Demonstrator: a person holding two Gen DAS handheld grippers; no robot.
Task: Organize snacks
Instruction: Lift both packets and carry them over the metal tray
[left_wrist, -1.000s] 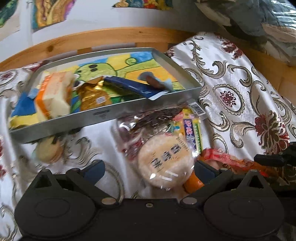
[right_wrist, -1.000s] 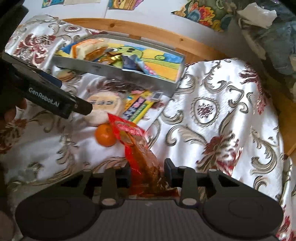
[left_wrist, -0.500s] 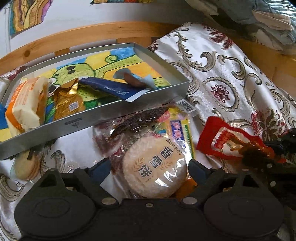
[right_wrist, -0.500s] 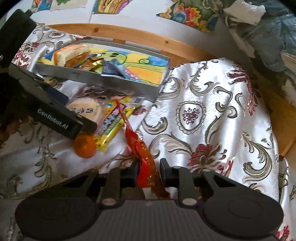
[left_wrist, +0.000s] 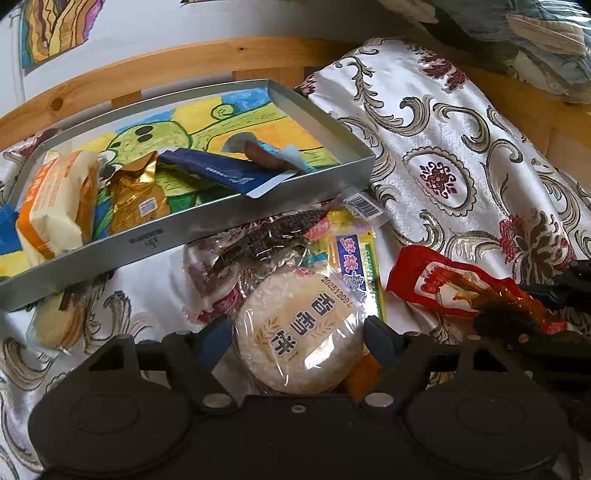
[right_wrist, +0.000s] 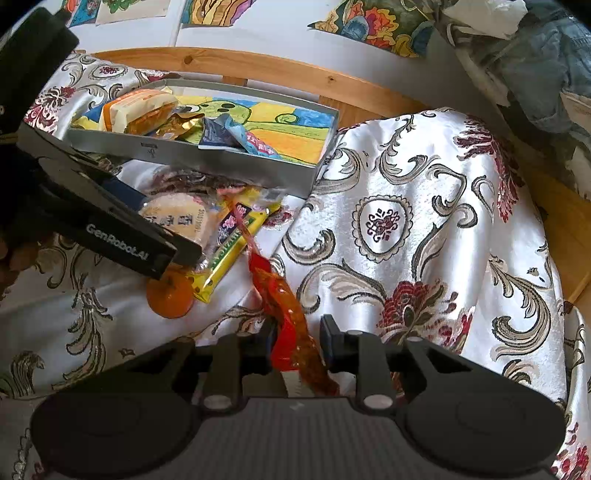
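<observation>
- The left gripper (left_wrist: 299, 334) has its jaws spread to either side of a round rice cracker (left_wrist: 301, 334) in clear wrap; they have just been closing in on it, and whether the pads already press on its edges I cannot tell.
- The cracker is pale and grainy, with dark printed characters and a date stamp across its face; it lies on top of other packets on the patterned cloth (left_wrist: 443, 173).
- Under the cracker, by the right finger of this gripper, an orange fruit (right_wrist: 170, 295) peeks out.
- Just ahead of the left gripper lie a clear packet of dark snack (left_wrist: 258, 240) and a yellow bar (left_wrist: 356, 258) with a blue label and a barcode tab.
- Further ahead stands a grey metal tray (left_wrist: 207, 225) lined with a bright green and yellow drawing. It holds an orange-and-cream packet (left_wrist: 55, 206), a gold foil packet (left_wrist: 136, 195), a dark blue wrapper (left_wrist: 221, 171) and a pale blue packet (right_wrist: 247, 140).
- The right gripper (right_wrist: 297, 345) is clenched on a long red and orange translucent sachet (right_wrist: 280, 295), pinching its near end. The sachet runs up and ahead from the jaws towards the yellow bar.
- In the left wrist view the sachet shows a red and white printed front, off to the right of the left gripper.
</observation>
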